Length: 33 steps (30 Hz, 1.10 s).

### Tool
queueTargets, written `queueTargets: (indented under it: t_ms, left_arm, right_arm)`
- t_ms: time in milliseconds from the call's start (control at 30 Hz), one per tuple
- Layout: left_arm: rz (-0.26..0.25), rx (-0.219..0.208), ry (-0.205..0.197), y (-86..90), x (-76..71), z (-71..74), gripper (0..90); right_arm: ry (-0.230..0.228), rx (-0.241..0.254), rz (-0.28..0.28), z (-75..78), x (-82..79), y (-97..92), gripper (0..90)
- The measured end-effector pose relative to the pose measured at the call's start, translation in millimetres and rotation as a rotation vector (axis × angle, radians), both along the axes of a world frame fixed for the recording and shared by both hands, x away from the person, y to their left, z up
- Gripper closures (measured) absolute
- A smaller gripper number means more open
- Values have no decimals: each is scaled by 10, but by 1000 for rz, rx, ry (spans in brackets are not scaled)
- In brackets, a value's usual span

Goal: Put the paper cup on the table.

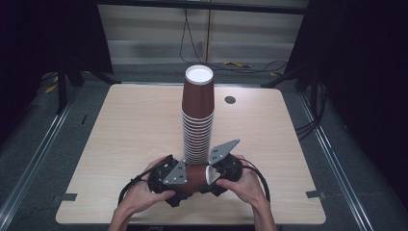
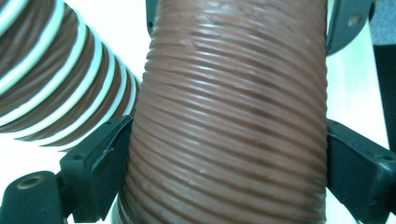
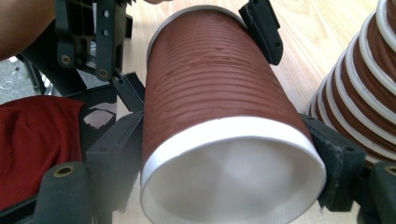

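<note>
High view: fixed above the near edge of the table [image 1: 120, 139], facing forward and down, far enough to take in the whole top, with the tall cup stack [image 1: 198, 115] at centre. Left gripper view: pressed close against a lying brown cup [image 2: 233, 116], stack just beside it at upper left [image 2: 56, 79]. Right gripper view: close, looking into that cup's open mouth [image 3: 233, 177], stack at right edge [image 3: 364, 93]. All three share cup and stack.
</note>
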<state>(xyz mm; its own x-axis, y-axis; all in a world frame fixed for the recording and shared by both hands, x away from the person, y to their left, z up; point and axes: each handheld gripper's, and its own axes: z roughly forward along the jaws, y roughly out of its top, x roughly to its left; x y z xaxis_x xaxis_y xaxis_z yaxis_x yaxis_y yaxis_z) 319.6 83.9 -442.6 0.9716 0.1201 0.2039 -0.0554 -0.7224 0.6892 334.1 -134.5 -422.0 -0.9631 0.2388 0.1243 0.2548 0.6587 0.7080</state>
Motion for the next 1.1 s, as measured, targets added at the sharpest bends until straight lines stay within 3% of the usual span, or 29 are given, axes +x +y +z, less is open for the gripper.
queueTargets:
  t_ms: [67,533,633,800,833,1100]
  left_arm:
    - [-4,-22,-10,11,-4,5,97]
    - [-20,-59,-29,47,6,7,95]
    - [-21,-97,-20,69,5,22,90]
    - [-17,-98,-20,67,-1,19,92]
    - [-10,-126,-13,82,1,17,91]
    - [-5,-193,-12,136,2,55,100]
  right_arm:
    - [0,4,0,9,-4,-2,218]
    - [5,3,-7,14,-13,-18,221]
    - [-1,6,-9,10,-19,-20,221]
    - [-3,5,-6,9,-14,-22,222]
    - [-2,14,-4,0,-8,-24,223]
    - [-7,18,-14,-6,-14,-48,223]
